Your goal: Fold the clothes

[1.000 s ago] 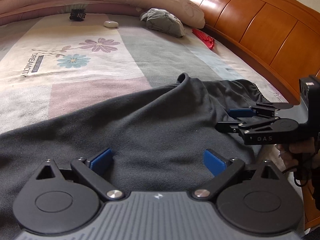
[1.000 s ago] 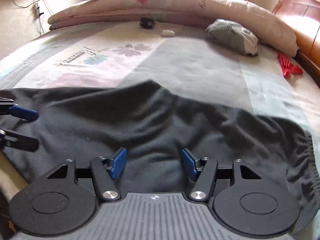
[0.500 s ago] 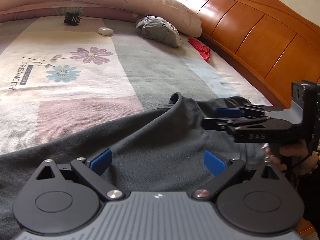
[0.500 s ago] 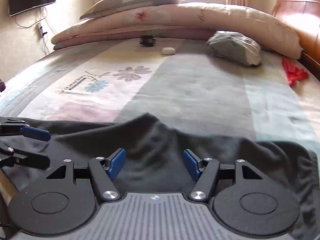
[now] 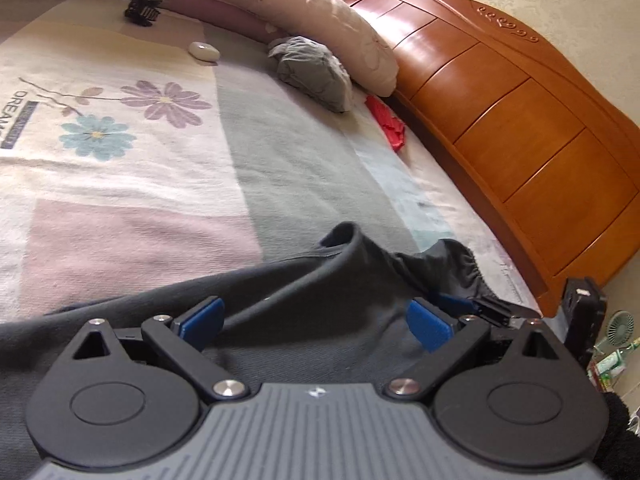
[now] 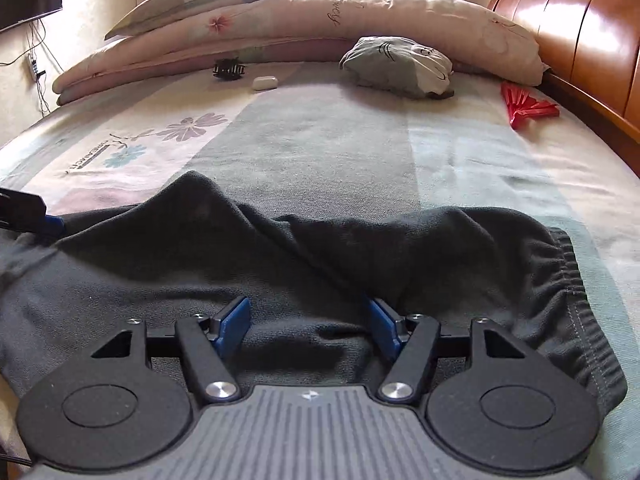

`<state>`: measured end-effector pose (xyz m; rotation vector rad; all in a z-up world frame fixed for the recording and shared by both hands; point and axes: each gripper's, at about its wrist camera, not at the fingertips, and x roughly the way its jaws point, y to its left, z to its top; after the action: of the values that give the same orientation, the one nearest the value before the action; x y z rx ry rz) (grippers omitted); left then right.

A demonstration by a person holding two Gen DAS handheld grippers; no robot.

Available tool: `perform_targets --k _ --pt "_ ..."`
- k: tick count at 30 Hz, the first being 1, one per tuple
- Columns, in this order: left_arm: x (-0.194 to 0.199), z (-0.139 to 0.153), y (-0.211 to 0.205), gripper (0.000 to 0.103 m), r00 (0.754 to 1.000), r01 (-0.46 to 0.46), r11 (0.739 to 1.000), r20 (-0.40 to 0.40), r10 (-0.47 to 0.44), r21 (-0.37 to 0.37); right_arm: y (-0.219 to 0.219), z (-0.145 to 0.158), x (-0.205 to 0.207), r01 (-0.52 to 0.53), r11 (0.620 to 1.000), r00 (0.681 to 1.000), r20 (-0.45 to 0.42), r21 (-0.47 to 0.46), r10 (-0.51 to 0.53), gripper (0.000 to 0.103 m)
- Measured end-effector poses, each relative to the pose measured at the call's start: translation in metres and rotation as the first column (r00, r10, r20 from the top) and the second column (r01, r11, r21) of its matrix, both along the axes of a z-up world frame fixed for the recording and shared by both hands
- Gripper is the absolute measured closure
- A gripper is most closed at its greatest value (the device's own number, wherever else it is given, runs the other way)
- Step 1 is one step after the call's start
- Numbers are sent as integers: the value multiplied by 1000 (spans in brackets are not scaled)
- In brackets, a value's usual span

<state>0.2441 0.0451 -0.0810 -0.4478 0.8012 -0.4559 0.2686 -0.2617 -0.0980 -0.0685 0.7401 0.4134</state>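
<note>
Bedspread [image 6: 320, 152] held dark sweatpants [image 6: 280, 264] at 6 o'clock; left gripper [image 5: 316, 320] open, right gripper [image 6: 308, 320] opening, unpinched cloth between; regrasp step, next pinch waistband [image 6: 568, 264] at 3 o'clock.

Matt cloth trousers [image 6: 320, 264] (glossy wood headboard [image 5: 500, 128]).

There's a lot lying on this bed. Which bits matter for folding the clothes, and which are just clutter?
For the job:
- dark grey garment
- left gripper, open
- right gripper, jaws opening over the cloth

Just lying about:
- hair claw
- white case
- balled grey cloth
- red fan
- rolled quilt
</note>
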Motion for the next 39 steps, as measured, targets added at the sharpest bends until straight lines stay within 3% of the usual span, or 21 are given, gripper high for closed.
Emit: perform_targets --k 3,16,22,25,30,32,35,36,39 --pt "10 0 -19 5 999 45 999 16 -45 11 2 -3 0 11 1000 1000 7 24 -12 18" --pt "54 -17 -63 5 984 175 985 -22 -175 -13 5 -8 -5 -16 999 999 43 28 14 11" --pt "74 -23 -83 5 982 176 980 45 -181 91 10 -10 -5 -19 1000 999 49 23 18 5" --pt "79 -16 -84 7 989 134 977 44 -143 168 9 -11 -5 -22 999 999 49 32 21 4" --pt "57 11 -62 6 986 130 989 95 -136 63 9 -12 -5 -30 999 998 52 40 27 0" --pt "44 17 -62 5 976 183 983 113 -185 22 10 -12 -5 -31 999 998 53 36 29 0" --pt "40 8 -71 4 957 286 957 66 -282 -59 6 -7 -8 -31 998 998 56 50 28 0" --pt "41 1 -76 4 954 300 952 43 -297 -61 5 -5 -10 -31 998 998 57 55 28 0" --pt "55 -21 -79 8 974 225 974 -11 -225 2 -12 4 -16 1 994 998 61 107 -8 0"
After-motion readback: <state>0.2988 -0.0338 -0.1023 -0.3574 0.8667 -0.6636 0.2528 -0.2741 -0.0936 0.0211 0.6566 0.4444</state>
